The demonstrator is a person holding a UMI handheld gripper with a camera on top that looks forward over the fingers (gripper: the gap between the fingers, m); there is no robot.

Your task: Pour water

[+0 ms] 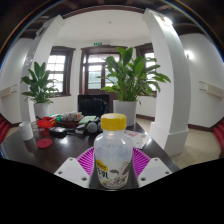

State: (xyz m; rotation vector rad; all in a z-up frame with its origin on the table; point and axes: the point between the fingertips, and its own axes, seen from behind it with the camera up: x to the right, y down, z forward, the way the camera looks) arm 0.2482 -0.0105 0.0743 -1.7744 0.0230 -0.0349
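Closest to my camera stands a clear plastic bottle [112, 155] with a yellow cap and a white label printed in green, upright between the two fingers of my gripper [113, 164]. Both magenta pads [86, 158] sit against its sides, one at the left and one at the right, so I read the jaws as clamped on the bottle, holding it just ahead of the lens. Beyond it runs a dark table [150, 142], and the bottle hangs over its near edge. Toward the table's left end I see a red cup [44, 125] and a small red lid-like disc [44, 143] lying flat just in front of it, with a white cup [25, 131] near the left edge. Further back, around the middle of the table, lies a clutter of small items I cannot make out. Behind the table stand two potted plants, a big leafy one [130, 78] in a white planter to the right and a smaller one [40, 85] to the left, with a white pillar [170, 80] on the right.
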